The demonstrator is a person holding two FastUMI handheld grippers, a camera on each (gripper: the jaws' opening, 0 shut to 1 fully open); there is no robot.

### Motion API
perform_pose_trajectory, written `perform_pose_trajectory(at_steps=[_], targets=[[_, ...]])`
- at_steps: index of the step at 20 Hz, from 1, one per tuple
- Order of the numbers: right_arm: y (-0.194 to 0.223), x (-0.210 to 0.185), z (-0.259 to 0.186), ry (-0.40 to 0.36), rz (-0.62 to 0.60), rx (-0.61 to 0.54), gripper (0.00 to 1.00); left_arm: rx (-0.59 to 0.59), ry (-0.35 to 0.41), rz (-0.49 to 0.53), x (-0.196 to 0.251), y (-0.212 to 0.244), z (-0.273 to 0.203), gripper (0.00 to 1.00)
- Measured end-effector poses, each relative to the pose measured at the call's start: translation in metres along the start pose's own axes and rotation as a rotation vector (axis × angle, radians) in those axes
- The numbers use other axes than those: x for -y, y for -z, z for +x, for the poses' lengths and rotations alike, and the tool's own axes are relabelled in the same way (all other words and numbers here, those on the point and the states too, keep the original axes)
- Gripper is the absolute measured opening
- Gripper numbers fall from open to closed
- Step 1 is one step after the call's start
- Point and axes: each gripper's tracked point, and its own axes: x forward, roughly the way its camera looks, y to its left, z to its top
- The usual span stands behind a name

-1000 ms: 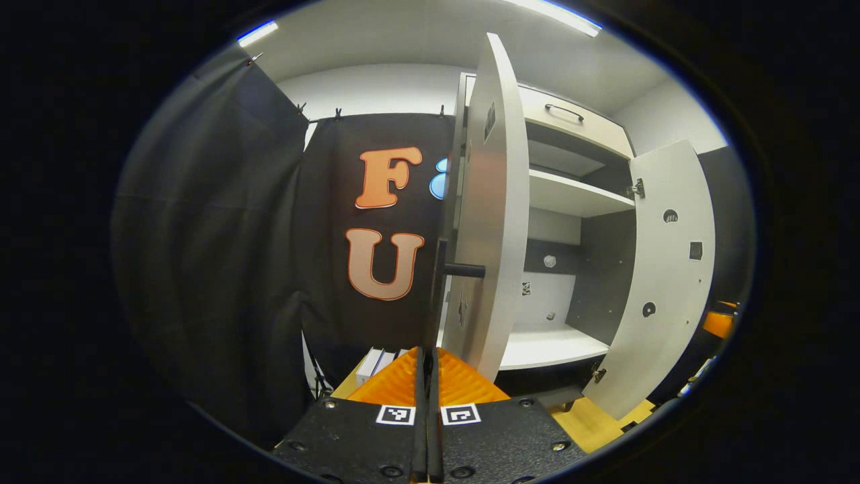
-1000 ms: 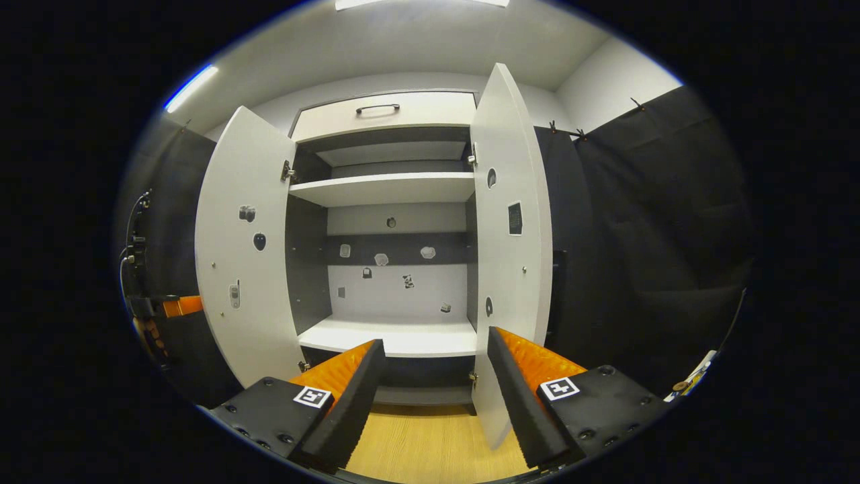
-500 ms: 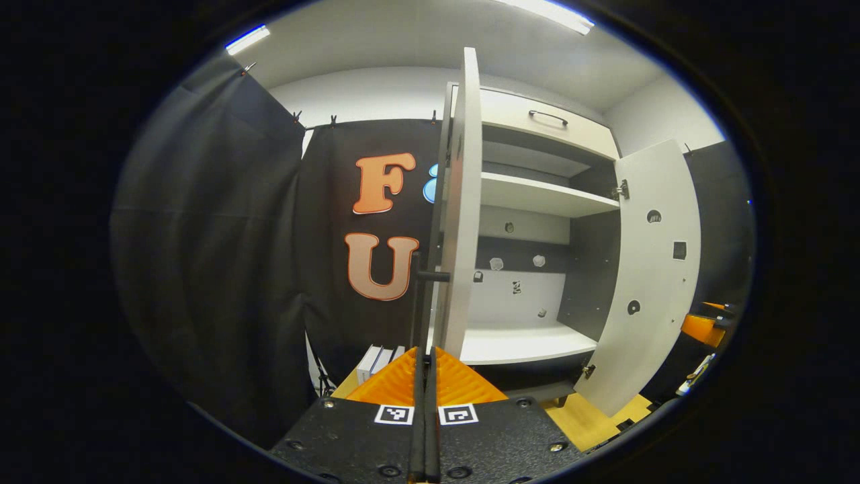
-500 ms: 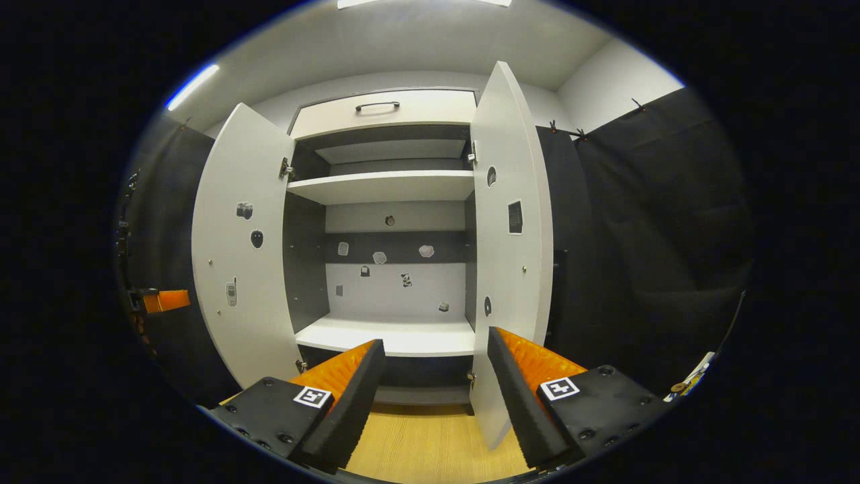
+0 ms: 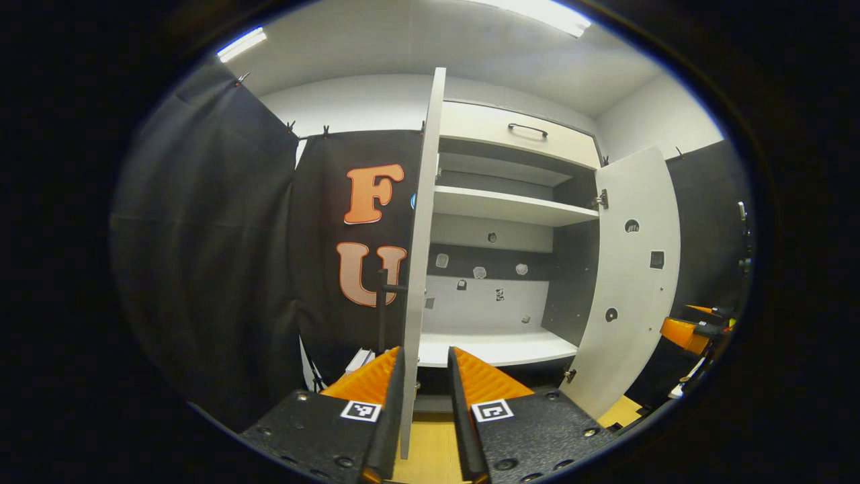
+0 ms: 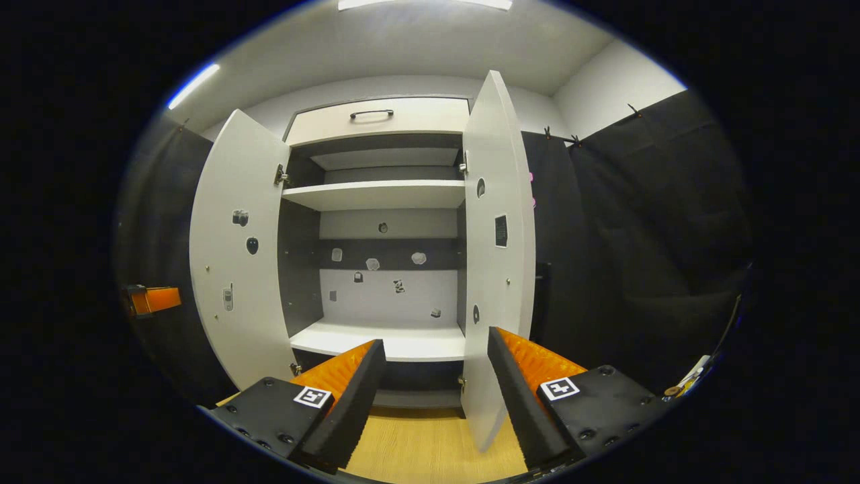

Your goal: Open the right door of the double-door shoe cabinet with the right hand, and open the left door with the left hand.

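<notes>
Doors (image 6: 235, 255) stand wide, claws (image 6: 430, 396) parted, touching nothing.

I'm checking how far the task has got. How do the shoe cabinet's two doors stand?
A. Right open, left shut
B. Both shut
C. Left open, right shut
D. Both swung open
D: in the right gripper view the left door and the right door both stand swung out, and the shelves between them show.
</notes>
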Motion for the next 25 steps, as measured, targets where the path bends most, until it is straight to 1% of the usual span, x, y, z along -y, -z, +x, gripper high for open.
perform_pose_trajectory(at_steps=[3,4,5,6,14,15,16,17,18,19,21,22,24,25], targets=[[-0.002,0.005,-0.001,0.009,-0.003,0.004,0.97,0.0,0.021,-0.009,0.013,0.002,-0.002,0.67],[-0.002,0.006,-0.002,0.012,-0.004,0.005,0.97,-0.001,0.025,-0.011,0.015,0.003,-0.002,0.72],[-0.003,0.007,-0.003,0.015,-0.005,0.006,0.97,-0.003,0.026,-0.011,0.016,0.004,-0.001,0.88],[-0.002,0.008,-0.003,0.017,-0.007,0.007,0.98,-0.005,0.026,-0.008,0.018,0.005,0.0,0.92],[-0.002,0.01,-0.004,0.023,-0.013,0.009,0.98,0.005,0.017,0.01,0.017,0.004,0.0,0.93],[-0.001,0.01,-0.004,0.023,-0.013,0.008,0.98,0.007,0.016,0.01,0.017,0.003,0.0,0.89],[-0.001,0.009,-0.004,0.023,-0.014,0.008,0.98,0.01,0.015,0.011,0.017,0.002,-0.001,0.93],[-0.001,0.009,-0.005,0.023,-0.014,0.008,0.98,0.011,0.014,0.011,0.017,0.001,-0.001,0.89],[-0.001,0.009,-0.005,0.022,-0.015,0.007,0.98,0.012,0.012,0.012,0.017,0.001,-0.001,0.89],[0.0,0.009,-0.005,0.021,-0.015,0.006,0.98,0.012,0.012,0.012,0.017,0.001,-0.001,0.93],[0.001,0.009,-0.005,0.022,-0.014,0.004,0.98,0.009,0.008,0.012,0.016,0.003,-0.001,0.93],[0.002,0.01,-0.006,0.025,-0.015,0.002,0.98,0.007,0.006,0.012,0.016,0.002,0.0,0.98],[0.002,0.011,-0.006,0.028,-0.015,-0.001,0.98,0.004,0.001,0.012,0.016,0.003,-0.001,0.93],[0.002,0.012,-0.007,0.029,-0.015,-0.001,0.98,0.003,0.001,0.011,0.016,0.004,-0.001,0.93]])
